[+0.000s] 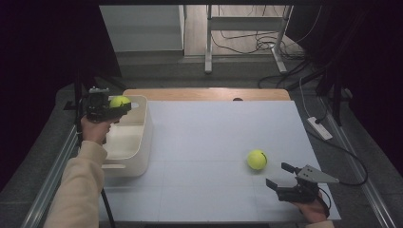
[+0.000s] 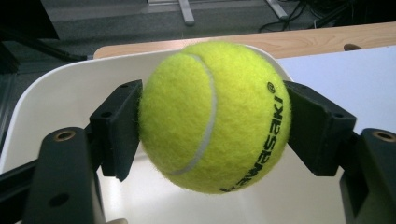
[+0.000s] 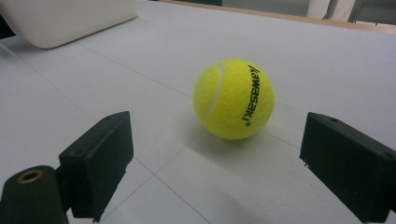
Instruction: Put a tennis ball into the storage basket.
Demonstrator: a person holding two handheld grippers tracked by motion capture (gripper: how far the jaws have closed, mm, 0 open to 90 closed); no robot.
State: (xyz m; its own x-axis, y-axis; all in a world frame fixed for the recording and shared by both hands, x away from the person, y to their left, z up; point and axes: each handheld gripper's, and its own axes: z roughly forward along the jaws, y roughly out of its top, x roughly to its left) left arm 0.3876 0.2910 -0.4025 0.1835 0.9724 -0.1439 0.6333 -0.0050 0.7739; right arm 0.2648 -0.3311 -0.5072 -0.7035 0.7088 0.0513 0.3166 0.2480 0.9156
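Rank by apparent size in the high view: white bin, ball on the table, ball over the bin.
1. White bin, largest by far.
2. Ball on the table.
3. Ball over the bin, partly hidden by the left hand-held gripper. It also sits farther from the camera, so 2 versus 3 is unsure.

A lab-like test bay: white-topped table (image 1: 214,142), dark curtains, loose floor cables (image 1: 256,45), metal frame legs (image 1: 208,38).

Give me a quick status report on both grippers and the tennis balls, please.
Left gripper shut on held tennis ball, over white bin. Right gripper open, short of second tennis ball on table. Nothing in the way.
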